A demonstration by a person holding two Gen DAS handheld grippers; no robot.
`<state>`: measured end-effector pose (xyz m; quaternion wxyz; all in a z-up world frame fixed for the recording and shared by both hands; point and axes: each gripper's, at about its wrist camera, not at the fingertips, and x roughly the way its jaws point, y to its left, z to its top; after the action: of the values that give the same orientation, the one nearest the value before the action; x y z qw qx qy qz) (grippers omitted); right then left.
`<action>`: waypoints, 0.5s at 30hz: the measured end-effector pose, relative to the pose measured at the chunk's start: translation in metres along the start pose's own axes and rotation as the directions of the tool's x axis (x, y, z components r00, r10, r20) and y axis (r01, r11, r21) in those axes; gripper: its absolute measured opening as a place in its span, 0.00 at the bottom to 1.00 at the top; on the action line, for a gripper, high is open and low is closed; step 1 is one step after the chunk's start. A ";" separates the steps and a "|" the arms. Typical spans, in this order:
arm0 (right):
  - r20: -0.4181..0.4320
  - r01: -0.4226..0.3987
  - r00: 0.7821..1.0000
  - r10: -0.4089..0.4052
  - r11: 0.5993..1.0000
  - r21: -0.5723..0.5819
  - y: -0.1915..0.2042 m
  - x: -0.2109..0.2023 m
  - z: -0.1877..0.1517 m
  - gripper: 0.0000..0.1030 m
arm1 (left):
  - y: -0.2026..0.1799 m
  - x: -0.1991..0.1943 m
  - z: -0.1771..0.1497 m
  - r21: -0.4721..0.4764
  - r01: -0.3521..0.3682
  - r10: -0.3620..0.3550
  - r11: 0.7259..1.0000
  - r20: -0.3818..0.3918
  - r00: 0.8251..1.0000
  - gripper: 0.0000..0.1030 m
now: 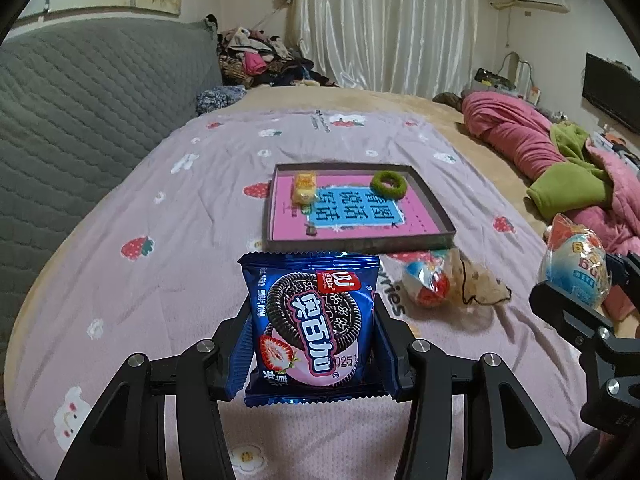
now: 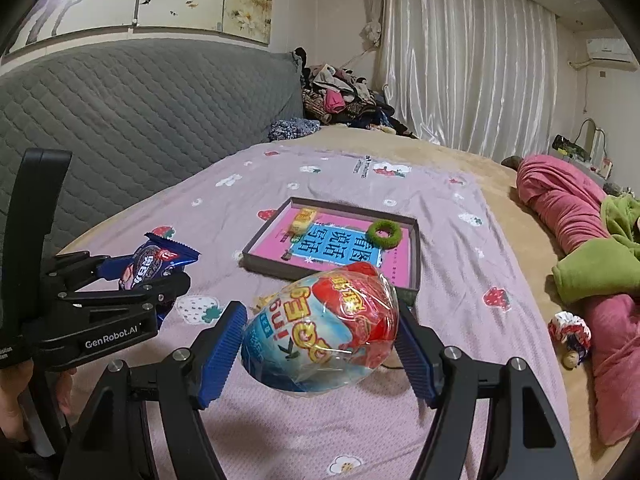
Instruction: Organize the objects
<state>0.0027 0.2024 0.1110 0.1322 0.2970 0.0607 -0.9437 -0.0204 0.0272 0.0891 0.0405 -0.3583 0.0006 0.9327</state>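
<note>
Setting: a bed [image 1: 160, 280] under a lilac strawberry-print sheet, with a shallow tray [image 1: 436, 216] lying flat near its middle.
Left hand-held gripper [image 1: 312, 320]: clamped on a blue cookie packet [image 1: 312, 316], the two pads pressing its left and right sides; the packet stands upright, printed face toward the camera.
Right hand-held gripper [image 2: 320, 340]: clamped on a plastic-wrapped egg-shaped toy [image 2: 320, 332], held at its two ends between the ribbed blue pads and lifted clear of the sheet.
Tray contents: a small yellow packet [image 1: 304, 188] at the far left and a green ring [image 1: 388, 184] at the far right, both resting on a pink printed book cover that lines the tray floor.
Loose items: a second wrapped egg toy [image 1: 428, 284] and a crumpled beige bag [image 1: 476, 284] lie on the sheet just in front of the tray's near right corner.
Step in hand: judged to be the carry, with both items grasped and neither yet over the tray.
Next move: probably a forward reach past the near wall, then a lowering onto bare pink floor away from the ring and the yellow packet, and a release.
Pose: both tools point roughly toward the tray, the left one low and level, side by side, well short of the tray.
Person's hand [image 2: 16, 396]: partly visible at the left tool's handle.
</note>
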 end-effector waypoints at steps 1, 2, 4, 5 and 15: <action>0.002 -0.001 1.000 0.001 1.000 0.003 -0.001 0.000 0.001 0.70 | 0.000 0.000 0.003 0.001 0.001 -0.001 1.000 0.004 1.000 0.52; 0.005 -0.001 1.000 0.001 1.000 0.007 -0.002 0.000 0.002 0.70 | -0.001 0.000 0.005 0.002 -0.002 0.002 1.000 0.006 1.000 0.52; 0.007 -0.003 1.000 0.003 1.000 0.008 -0.004 0.001 0.004 0.70 | -0.002 0.001 0.008 0.001 0.001 -0.001 1.000 0.009 1.000 0.52; 0.009 0.000 1.000 0.000 1.000 0.009 -0.004 0.001 0.005 0.70 | -0.003 0.002 0.009 0.001 0.002 -0.002 1.000 0.008 1.000 0.52; 0.016 0.014 1.000 -0.014 1.000 0.016 -0.018 0.013 0.020 0.70 | -0.007 0.020 0.027 0.006 0.012 -0.012 1.000 0.001 1.000 0.52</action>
<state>-0.0235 0.2127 0.1199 0.1239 0.2898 0.0544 -0.9475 -0.0526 0.0362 0.0958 0.0473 -0.3575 0.0013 0.9327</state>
